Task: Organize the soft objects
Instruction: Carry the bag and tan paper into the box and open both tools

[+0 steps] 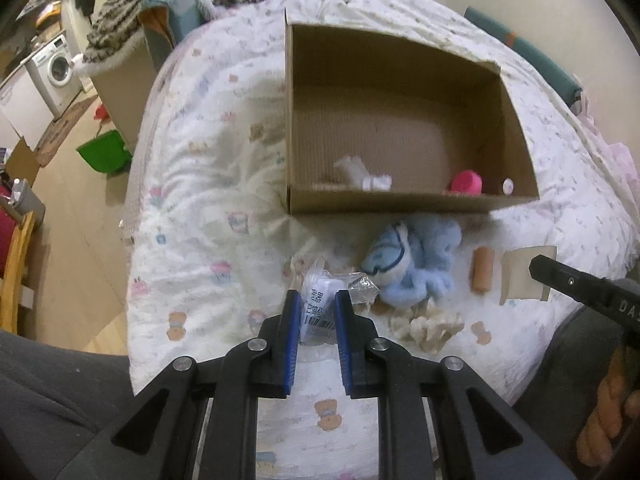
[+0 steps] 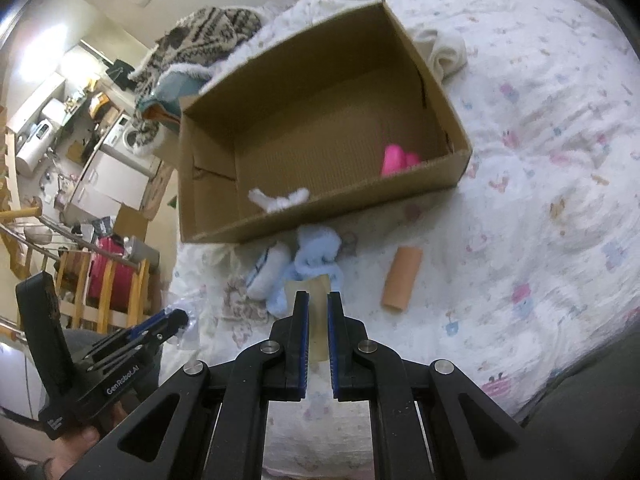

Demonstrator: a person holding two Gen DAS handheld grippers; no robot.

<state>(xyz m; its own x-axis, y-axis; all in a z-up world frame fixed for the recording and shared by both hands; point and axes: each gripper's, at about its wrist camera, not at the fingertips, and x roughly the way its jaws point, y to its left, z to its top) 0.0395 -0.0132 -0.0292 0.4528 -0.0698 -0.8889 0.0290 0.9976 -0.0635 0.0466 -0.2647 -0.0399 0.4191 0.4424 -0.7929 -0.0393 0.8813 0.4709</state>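
Observation:
An open cardboard box (image 1: 400, 200) (image 2: 224, 152) lies on the bed and holds a white fluffy toy (image 1: 362, 174) (image 2: 280, 200) and a pink soft item (image 1: 466, 182) (image 2: 396, 160). A light blue plush (image 1: 416, 264) (image 2: 316, 260) lies in front of it, with an orange roll (image 1: 482, 274) (image 2: 402, 278) to its right. My left gripper (image 1: 317, 300) is shut on a clear plastic packet with a barcode label (image 1: 318, 308). My right gripper (image 2: 318, 300) is shut on a beige cardboard piece (image 2: 318, 320), also seen in the left wrist view (image 1: 524, 276).
The bed has a white printed quilt (image 1: 200, 220) (image 2: 540, 200). A cream fluffy item (image 1: 428, 328) lies near the plush. A patterned blanket (image 1: 160, 4) sits at the far end. A rolled cream towel (image 2: 444, 52) lies beyond the box. The floor with a green bin (image 1: 105, 152) is to the left.

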